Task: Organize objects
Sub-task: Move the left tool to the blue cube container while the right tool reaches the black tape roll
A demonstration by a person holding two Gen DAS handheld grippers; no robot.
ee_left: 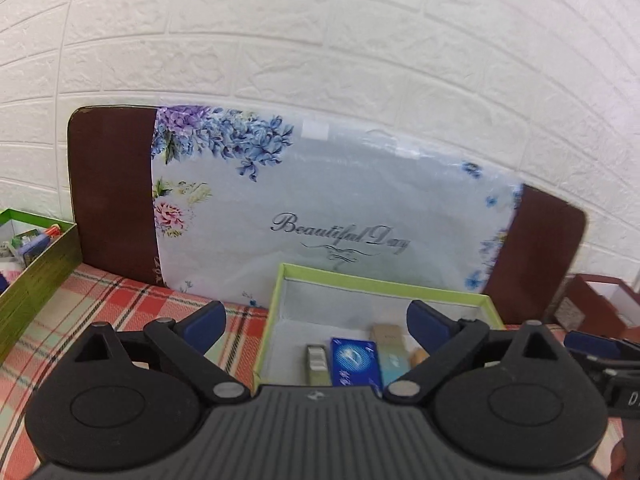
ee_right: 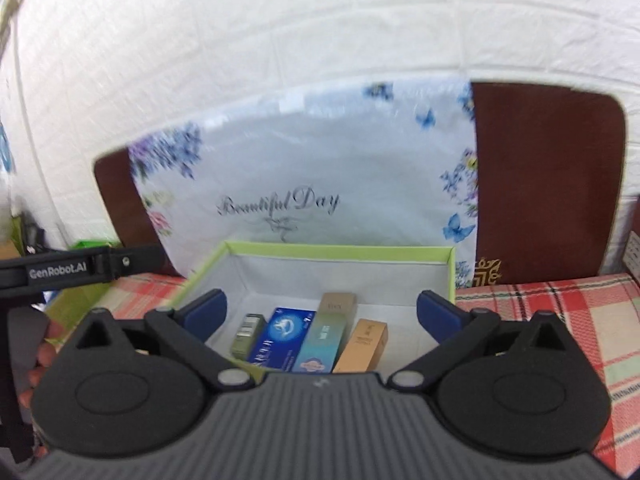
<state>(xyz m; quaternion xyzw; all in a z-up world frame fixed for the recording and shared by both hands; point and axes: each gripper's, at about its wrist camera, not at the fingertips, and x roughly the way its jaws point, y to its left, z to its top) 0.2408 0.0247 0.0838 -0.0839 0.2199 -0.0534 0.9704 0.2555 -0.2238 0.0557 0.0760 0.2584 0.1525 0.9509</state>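
The floral cushion [ee_left: 320, 208] leaning on the wall reads "Beautiful Day" in dark script, legible in both views. A black strap [ee_right: 76, 266] at the left of the right wrist view says "GenRobot.AI". Print on the small boxes [ee_right: 312, 336] is too blurred to read.

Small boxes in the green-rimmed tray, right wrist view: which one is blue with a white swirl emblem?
The flat blue box, second from the left, lies between the grey-green box and the teal box; the tan box is rightmost.
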